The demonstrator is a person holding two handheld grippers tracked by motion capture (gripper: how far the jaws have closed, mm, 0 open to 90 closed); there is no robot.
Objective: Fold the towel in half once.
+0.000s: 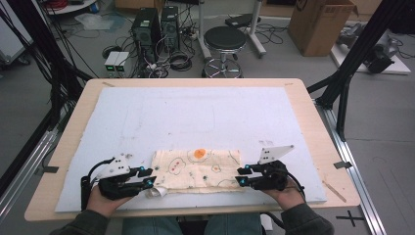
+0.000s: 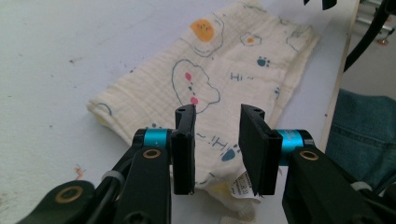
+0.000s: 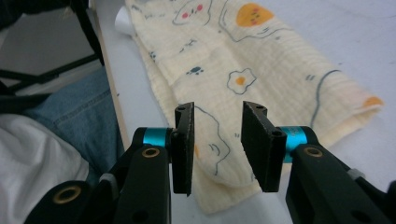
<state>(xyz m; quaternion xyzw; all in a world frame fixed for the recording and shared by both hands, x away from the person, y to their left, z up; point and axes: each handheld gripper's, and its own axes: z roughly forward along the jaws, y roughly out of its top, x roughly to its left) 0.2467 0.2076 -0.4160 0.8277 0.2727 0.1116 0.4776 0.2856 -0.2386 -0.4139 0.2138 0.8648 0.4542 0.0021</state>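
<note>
Cream printed cloth (image 1: 198, 170) lay folded near the surface's (image 1: 195, 112) near edge—left gripper (image 1: 148, 177) and right gripper (image 1: 241, 175) flanked it, jaws released; matching corners should be pinched squarely.

cloth (image 1: 198, 169) | cream w/ egg & paw prints | folded flat strip | near front edge of white mat (image 1: 195, 112)

Wooden table (image 1: 73, 142), white mat (image 1: 195, 112), folded cloth (image 1: 195, 169).

Left gripper (image 1: 148, 177): hand-held, low, jaws parted, pointing inward toward the right. Right gripper (image 1: 241, 176): hand-held, low, jaws parted, pointing inward toward the left.
</note>
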